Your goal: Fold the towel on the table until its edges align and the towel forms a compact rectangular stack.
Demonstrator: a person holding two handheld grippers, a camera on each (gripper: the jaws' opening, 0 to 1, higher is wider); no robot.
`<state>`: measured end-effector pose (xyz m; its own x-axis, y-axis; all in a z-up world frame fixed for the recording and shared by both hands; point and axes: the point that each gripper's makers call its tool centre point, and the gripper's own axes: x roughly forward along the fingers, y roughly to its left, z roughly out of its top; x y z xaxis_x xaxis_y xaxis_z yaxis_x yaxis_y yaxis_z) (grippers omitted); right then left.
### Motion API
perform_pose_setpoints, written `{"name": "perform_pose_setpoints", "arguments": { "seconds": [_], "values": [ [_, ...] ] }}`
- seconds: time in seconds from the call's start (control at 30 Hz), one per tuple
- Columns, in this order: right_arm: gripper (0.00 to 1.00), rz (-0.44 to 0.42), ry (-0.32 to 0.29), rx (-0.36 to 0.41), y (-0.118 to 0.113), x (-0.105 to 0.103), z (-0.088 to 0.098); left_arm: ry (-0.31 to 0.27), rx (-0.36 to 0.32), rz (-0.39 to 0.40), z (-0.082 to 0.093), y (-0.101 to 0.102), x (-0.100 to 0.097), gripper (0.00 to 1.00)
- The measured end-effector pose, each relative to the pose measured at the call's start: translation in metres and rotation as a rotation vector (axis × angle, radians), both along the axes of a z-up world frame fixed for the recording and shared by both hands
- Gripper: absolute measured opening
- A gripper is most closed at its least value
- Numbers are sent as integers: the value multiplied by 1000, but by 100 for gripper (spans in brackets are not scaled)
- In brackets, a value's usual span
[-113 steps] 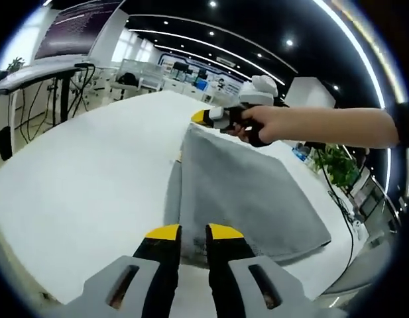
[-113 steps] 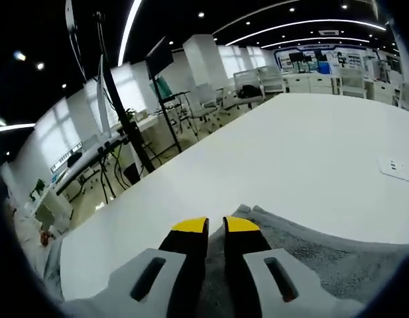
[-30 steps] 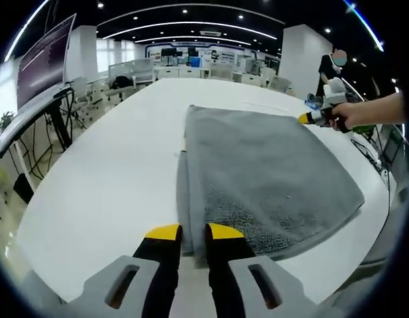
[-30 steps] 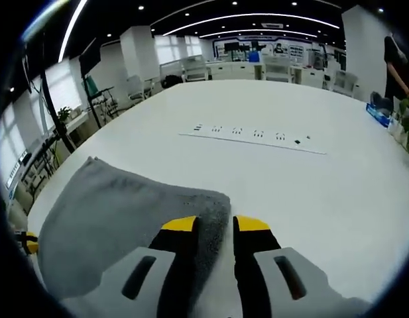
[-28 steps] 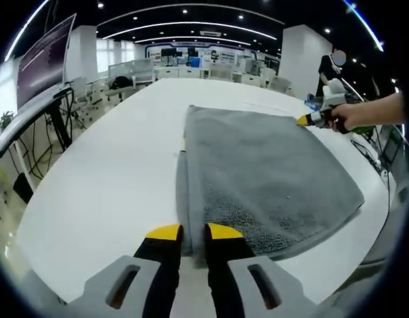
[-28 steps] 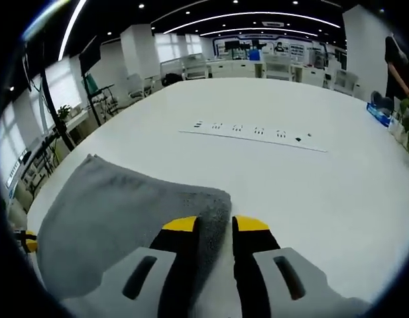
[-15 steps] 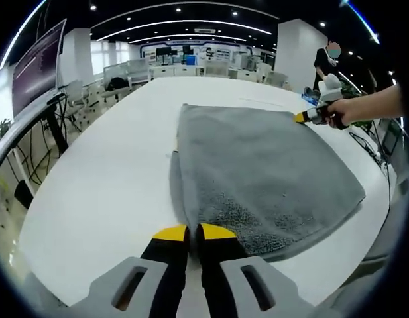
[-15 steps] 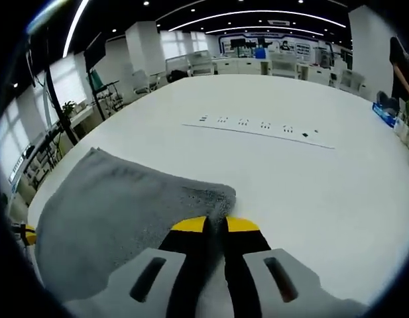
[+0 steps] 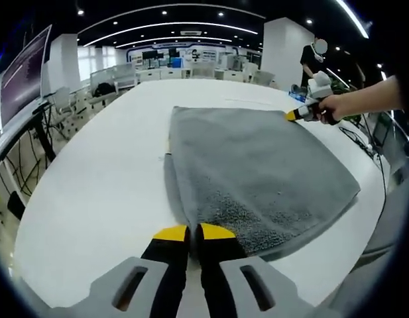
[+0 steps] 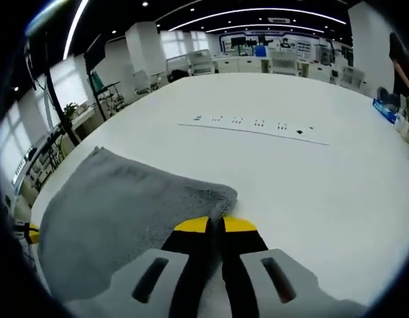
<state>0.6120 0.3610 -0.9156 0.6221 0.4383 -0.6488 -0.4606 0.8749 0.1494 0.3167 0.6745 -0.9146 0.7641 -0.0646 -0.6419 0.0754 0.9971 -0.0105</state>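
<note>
meanwhile, a grey towel point(image 9: 257, 172) lies folded once on a white tabletop point(image 9: 91, 185), a lower layer peeking out along its left side in the left gripper view. the left gripper point(image 9: 189, 232) sits at the towel's near corner, its yellow-tipped jaws pressed together on the edge of the cloth. across the towel, at its far right corner, the right gripper point(image 9: 292, 114) is held in a person's hand point(image 9: 330, 108) and meets the cloth there.

in the right gripper view, the right gripper point(image 10: 215, 225) has its jaws drawn shut on the corner of the towel point(image 10: 118, 212), which spreads away to the left over the tabletop point(image 10: 310, 192). the yellow tip of the left gripper point(image 10: 33, 233) shows at the towel's far left edge. a row of flush power sockets point(image 10: 254, 124) runs across the tabletop beyond the towel, well apart from it. desks and chairs stand in the office behind.
</note>
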Motion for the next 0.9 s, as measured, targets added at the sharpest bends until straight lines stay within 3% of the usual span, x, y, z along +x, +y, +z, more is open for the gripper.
{"name": "perform_pose_setpoints", "arguments": {
  "seconds": [0.57, 0.73, 0.9],
  "values": [
    [4, -23, -5, -86, -62, 1, -1, 23, 11, -170, 4, -74, 18, 5],
    [4, -50, -11, -79, -88, -1, 1, 34, 11, -210, 5, -97, 20, 5],
    [4, -46, -22, -61, -94, -4, 4, 50, 11, -221, 4, -112, 23, 5]
  ]
}}
